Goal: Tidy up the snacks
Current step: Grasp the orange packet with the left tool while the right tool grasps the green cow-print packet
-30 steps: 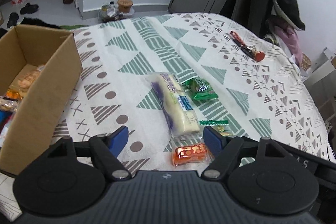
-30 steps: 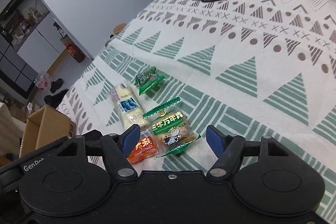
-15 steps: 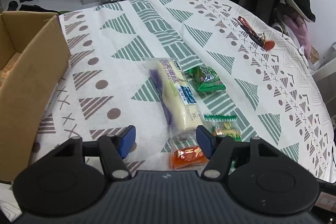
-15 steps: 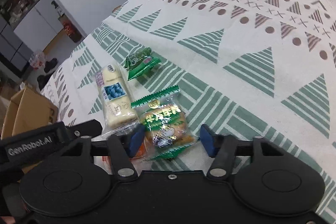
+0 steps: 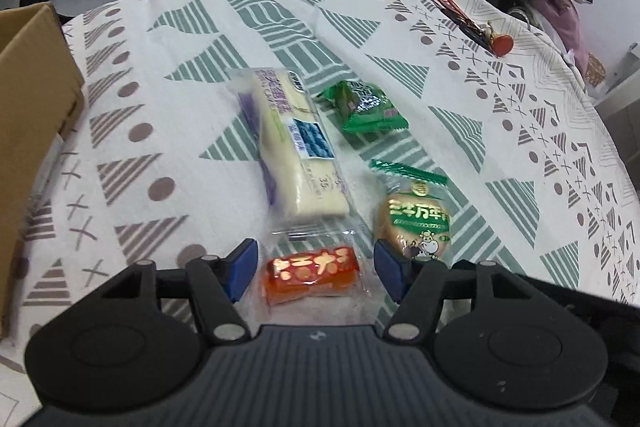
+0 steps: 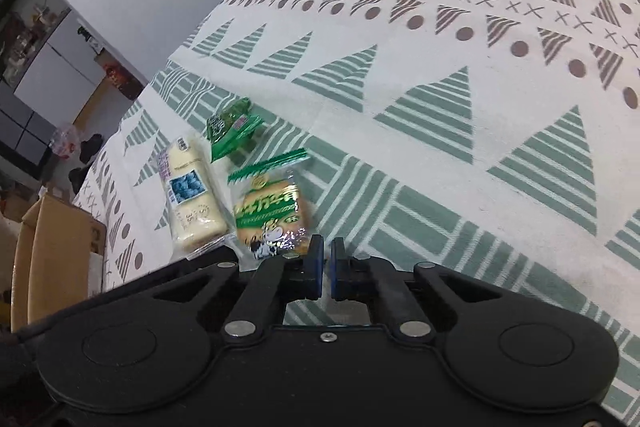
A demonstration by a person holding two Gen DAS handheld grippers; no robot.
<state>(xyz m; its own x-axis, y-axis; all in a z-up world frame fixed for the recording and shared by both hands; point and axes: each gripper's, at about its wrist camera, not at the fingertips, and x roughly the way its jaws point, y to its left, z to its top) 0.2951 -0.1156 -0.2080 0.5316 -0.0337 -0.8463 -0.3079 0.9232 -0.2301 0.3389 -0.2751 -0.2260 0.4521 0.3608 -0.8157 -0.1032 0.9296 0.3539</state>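
Left gripper (image 5: 314, 269) is spread wide, fingers either side of the orange snack packet (image 5: 311, 274) lying on the patterned tablecloth (image 5: 192, 131). Right gripper (image 6: 326, 267) is pressed nearly together at the near edge of the green-labelled biscuit packet (image 6: 272, 217); whether it pinches the wrapper seal, I cannot tell. Best play on the left: settle low, close across the packet's body, not the slippery film, then lift clear of the cream bread bar (image 5: 294, 143) toward the cardboard box (image 5: 32, 99).
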